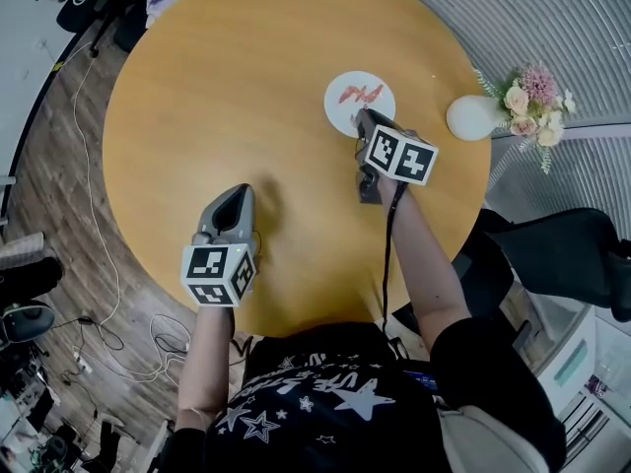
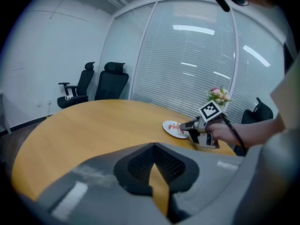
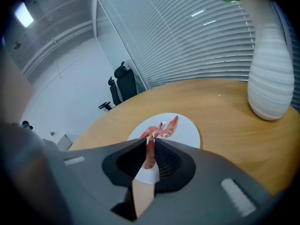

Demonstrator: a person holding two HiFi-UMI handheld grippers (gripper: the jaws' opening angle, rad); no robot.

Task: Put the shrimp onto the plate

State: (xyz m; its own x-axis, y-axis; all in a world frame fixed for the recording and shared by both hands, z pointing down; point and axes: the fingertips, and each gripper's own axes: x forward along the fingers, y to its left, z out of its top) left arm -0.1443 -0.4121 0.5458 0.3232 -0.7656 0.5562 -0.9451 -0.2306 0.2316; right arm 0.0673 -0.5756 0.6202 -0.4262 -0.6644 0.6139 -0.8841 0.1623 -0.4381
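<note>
A white plate (image 1: pixel 342 114) lies on the round wooden table (image 1: pixel 227 87), with two pink shrimp (image 1: pixel 360 94) on it. My right gripper (image 1: pixel 363 117) reaches over the plate's near rim. In the right gripper view its jaws (image 3: pixel 150 142) are shut on another shrimp (image 3: pixel 150 153), which hangs lengthwise between the pads just above the plate (image 3: pixel 187 134), behind the lying shrimp (image 3: pixel 168 128). My left gripper (image 1: pixel 237 193) hovers over bare table at the near left; its jaws (image 2: pixel 154 146) are shut with nothing in them. The left gripper view shows the plate (image 2: pixel 169 126) and the right gripper (image 2: pixel 188 125) far off.
A white vase (image 1: pixel 473 116) with pink flowers (image 1: pixel 532 97) stands at the table's right edge, close to the plate, and it fills the right side of the right gripper view (image 3: pixel 269 78). Black office chairs (image 2: pixel 112 78) stand beyond the table. Cables lie on the floor (image 1: pixel 99 294).
</note>
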